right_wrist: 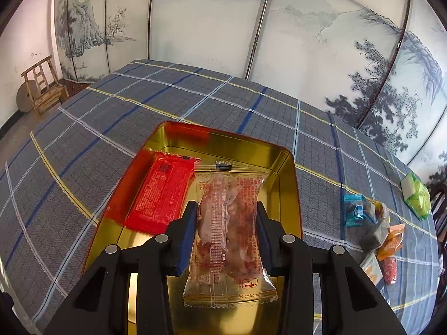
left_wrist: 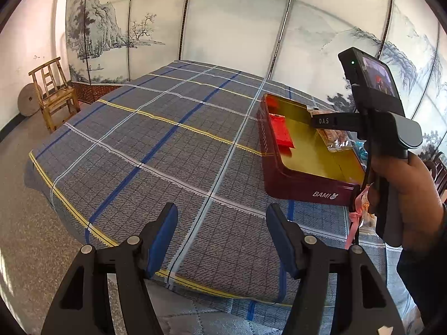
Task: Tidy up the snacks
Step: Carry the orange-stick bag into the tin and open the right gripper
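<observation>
A maroon tin (left_wrist: 304, 188) with a gold inside (right_wrist: 251, 150) stands on the plaid tablecloth. A red snack packet (right_wrist: 160, 192) lies flat in its left half, also seen as the red packet (left_wrist: 280, 134) in the left wrist view. My right gripper (right_wrist: 227, 223) is shut on a clear packet of reddish snacks (right_wrist: 227, 231), held over the tin just right of the red packet. In the left wrist view that clear packet (left_wrist: 333, 136) hangs from the right gripper's tip over the tin. My left gripper (left_wrist: 222, 234) is open over the cloth, left of the tin, holding nothing.
Several loose snacks lie on the cloth right of the tin: a blue packet (right_wrist: 354, 209), a grey one (right_wrist: 374, 236), orange ones (right_wrist: 391, 243) and a green bag (right_wrist: 417, 195). A wooden chair (left_wrist: 54, 92) and a painted folding screen (left_wrist: 223, 28) stand beyond the table.
</observation>
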`<state>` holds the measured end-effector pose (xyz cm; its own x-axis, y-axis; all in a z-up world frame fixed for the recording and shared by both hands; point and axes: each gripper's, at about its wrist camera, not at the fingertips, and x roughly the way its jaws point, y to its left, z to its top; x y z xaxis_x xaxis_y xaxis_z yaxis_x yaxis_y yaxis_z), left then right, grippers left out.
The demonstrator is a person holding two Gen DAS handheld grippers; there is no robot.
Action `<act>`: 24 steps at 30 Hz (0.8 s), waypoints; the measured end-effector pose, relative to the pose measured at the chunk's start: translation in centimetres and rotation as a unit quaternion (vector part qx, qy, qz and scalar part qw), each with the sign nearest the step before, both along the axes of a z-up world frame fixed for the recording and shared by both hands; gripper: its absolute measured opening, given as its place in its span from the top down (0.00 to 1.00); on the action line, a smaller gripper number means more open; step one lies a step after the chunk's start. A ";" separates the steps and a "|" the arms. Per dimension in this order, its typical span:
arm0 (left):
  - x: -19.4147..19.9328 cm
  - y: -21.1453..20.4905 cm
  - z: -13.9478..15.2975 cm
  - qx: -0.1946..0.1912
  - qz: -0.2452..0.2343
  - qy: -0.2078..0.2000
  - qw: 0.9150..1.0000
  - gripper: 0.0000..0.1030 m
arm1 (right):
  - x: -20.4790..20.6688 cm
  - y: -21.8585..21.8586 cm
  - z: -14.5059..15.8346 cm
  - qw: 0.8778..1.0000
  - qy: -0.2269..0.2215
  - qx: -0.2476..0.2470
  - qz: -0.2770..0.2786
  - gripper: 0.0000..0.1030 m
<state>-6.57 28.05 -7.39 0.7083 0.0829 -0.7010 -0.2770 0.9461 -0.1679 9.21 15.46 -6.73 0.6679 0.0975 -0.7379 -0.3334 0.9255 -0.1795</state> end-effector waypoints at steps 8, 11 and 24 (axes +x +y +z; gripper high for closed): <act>0.2 -0.4 0.0 0.009 -0.005 0.004 1.000 0.40 | 0.1 0.3 -0.7 1.000 0.011 0.005 0.002 0.61; 0.3 -0.7 0.0 0.012 -0.006 0.006 1.000 0.40 | 0.1 0.3 -1.0 1.000 0.015 0.005 0.004 0.61; 0.4 -1.7 0.5 0.031 -0.005 0.014 0.999 0.40 | 0.3 -0.1 -2.0 0.999 0.030 0.020 0.007 0.61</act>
<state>-6.16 26.34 -6.90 0.6891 0.1207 -0.7146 -0.2715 0.9572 -0.1002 9.55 15.32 -8.72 0.6204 0.1360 -0.7724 -0.3549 0.9270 -0.1218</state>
